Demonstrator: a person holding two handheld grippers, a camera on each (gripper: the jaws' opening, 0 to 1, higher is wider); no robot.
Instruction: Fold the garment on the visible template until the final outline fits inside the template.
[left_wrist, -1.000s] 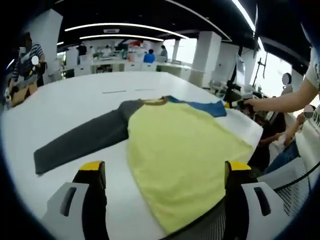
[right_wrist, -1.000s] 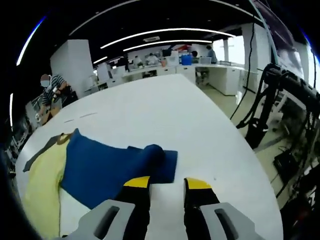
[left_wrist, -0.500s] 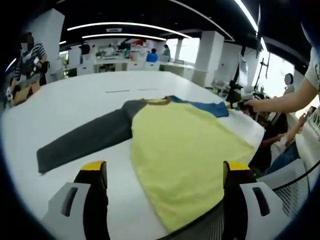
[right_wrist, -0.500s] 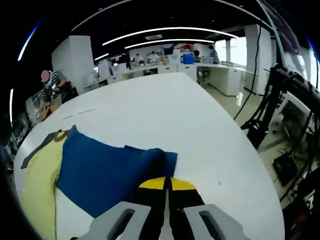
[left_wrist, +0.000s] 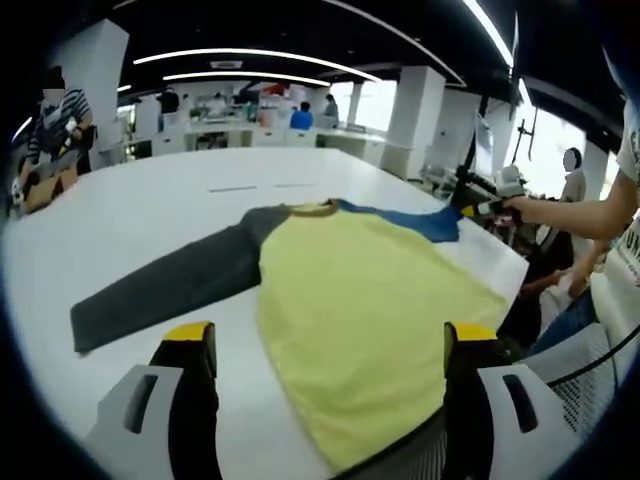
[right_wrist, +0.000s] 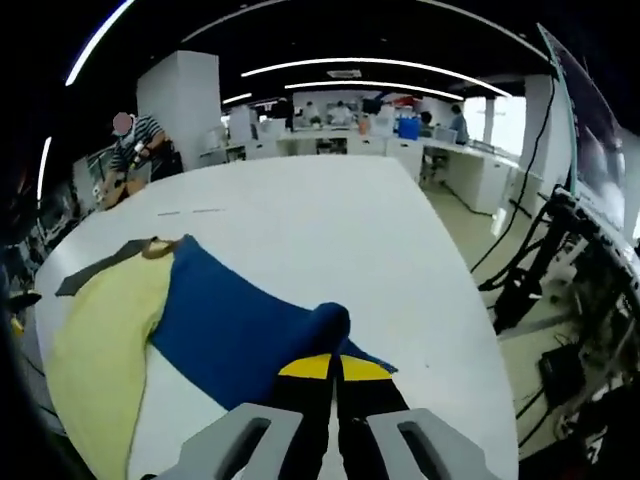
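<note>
The right gripper (right_wrist: 334, 368) pinches the cuff of the blue fabric sleeve (right_wrist: 235, 325), whose long axis runs left toward the yellow shirt body (left_wrist: 365, 330) on the white table (left_wrist: 140, 215). The left gripper (left_wrist: 325, 345), jaws spread, hovers near the hem, with the grey sleeve (left_wrist: 165, 290) stretching far left.

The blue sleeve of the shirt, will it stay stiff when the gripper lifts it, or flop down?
The soft blue cloth sleeve will probably flop: it already bunches into a rounded fold where the right gripper pinches it. It looks thin and light, so it should lift easily. The rest of the yellow shirt body may drag along across the smooth white table.
</note>
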